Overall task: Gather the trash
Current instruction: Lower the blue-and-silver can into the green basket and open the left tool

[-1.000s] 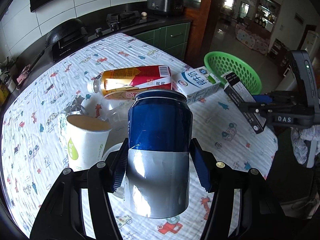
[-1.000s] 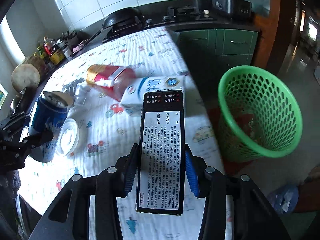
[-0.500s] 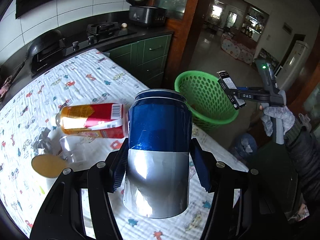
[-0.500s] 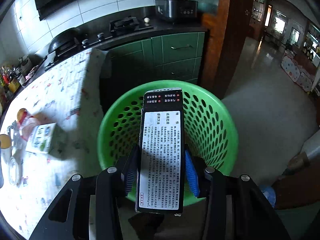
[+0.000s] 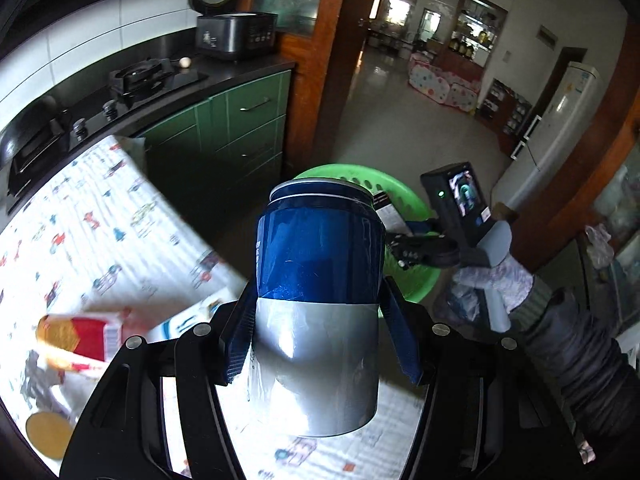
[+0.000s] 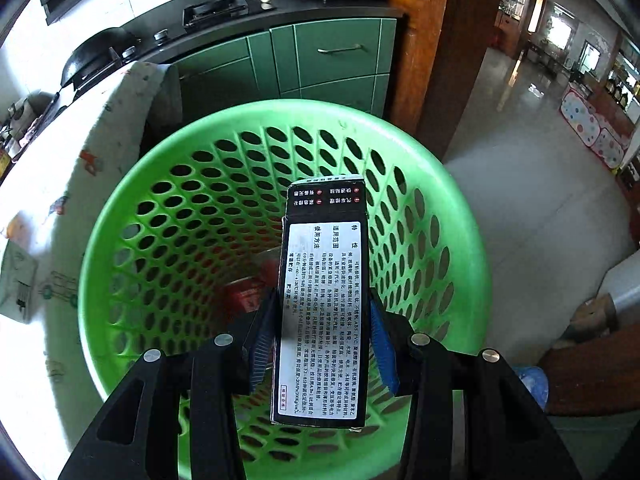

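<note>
The left tool point(image 5: 320, 340) grips an upright blue and silver can point(image 5: 318, 304) by its lower half, above the edge of the counter point(image 5: 100, 232) with its patterned cloth. The right tool point(image 6: 322, 344) is clamped on a black box point(image 6: 322, 308) (white printed label facing up), held over the mouth of the green basket point(image 6: 132, 248). A red carton point(image 5: 86, 340) lies blurred on the counter.
</note>
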`<state>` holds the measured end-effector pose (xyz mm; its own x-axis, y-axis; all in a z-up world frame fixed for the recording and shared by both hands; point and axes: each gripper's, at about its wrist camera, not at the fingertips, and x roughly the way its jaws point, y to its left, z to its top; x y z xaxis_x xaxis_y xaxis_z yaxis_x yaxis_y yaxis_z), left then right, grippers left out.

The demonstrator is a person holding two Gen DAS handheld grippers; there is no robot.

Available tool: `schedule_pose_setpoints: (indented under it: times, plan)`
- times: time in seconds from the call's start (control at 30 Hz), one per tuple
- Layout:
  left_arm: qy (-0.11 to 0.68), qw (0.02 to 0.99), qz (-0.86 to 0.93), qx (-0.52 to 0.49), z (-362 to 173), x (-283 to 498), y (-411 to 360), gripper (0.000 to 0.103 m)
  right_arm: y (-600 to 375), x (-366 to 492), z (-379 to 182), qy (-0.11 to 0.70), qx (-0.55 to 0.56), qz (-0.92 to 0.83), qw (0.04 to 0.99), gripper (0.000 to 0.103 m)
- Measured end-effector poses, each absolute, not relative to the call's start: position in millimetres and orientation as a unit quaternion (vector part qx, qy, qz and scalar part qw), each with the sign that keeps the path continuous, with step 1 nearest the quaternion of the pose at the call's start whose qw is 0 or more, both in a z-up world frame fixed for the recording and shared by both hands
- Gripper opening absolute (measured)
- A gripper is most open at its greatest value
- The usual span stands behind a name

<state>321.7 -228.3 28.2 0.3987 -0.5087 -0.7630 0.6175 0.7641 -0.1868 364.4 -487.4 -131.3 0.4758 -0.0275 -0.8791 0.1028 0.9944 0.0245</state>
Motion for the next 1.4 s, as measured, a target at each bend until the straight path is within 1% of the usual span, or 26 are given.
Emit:
schedule_pose_setpoints:
  times: [0.2, 0.4, 0.53, 0.6, 0.67, 0.73, 0.97, 1.13, 1.23, 1.3, 1.4]
  plan:
    - [0.437, 0.822, -0.358, 0.067, 19.4, 339.7, -269.5, 0.059, -497.2, 365.0, -131.1, 0.498, 0.046, -0.03, 0.865, 0.043]
    - [0.45, 0.806, -0.375, 0.084, 1.0, 355.0, -307.9, 0.059, -504.8, 342.8, -107.2, 0.463, 0.052, -0.021, 0.885, 0.043]
    - [0.461, 0.795, -0.382, 0.098, -14.5, 363.5, -335.6, 0.059, -516.0, 317.5, -86.4, 0.431, 0.055, -0.021, 0.9, 0.048]
    - [0.467, 0.791, -0.381, 0.108, -22.7, 366.7, -349.6, 0.059, -519.4, 306.5, -80.0, 0.421, 0.052, -0.019, 0.905, 0.053]
    - [0.474, 0.784, -0.381, 0.122, -32.4, 370.4, -363.9, 0.059, -524.8, 293.9, -73.0, 0.404, 0.051, -0.024, 0.913, 0.06]
    - [0.484, 0.777, -0.378, 0.137, -44.4, 374.7, -377.4, 0.059, -528.8, 282.6, -68.7, 0.392, 0.049, -0.028, 0.918, 0.064]
    - [0.515, 0.752, -0.371, 0.177, -87.7, 375.8, -420.2, 0.059, -542.1, 256.7, -73.2, 0.378, 0.061, -0.04, 0.923, 0.064]
    - [0.535, 0.736, -0.377, 0.176, -109.3, 374.4, -431.1, 0.06, -547.7, 252.3, -81.9, 0.384, 0.076, -0.04, 0.919, 0.065]
    - [0.543, 0.729, -0.377, 0.178, -116.6, 372.1, -436.6, 0.062, -548.9, 250.9, -85.6, 0.387, 0.083, -0.04, 0.918, 0.066]
    - [0.544, 0.728, -0.377, 0.176, -118.3, 370.3, -438.0, 0.069, -548.2, 249.5, -85.5, 0.385, 0.085, -0.041, 0.918, 0.067]
    - [0.541, 0.731, -0.378, 0.172, -116.3, 367.3, -437.3, 0.069, -546.0, 246.0, -83.0, 0.383, 0.086, -0.041, 0.919, 0.068]
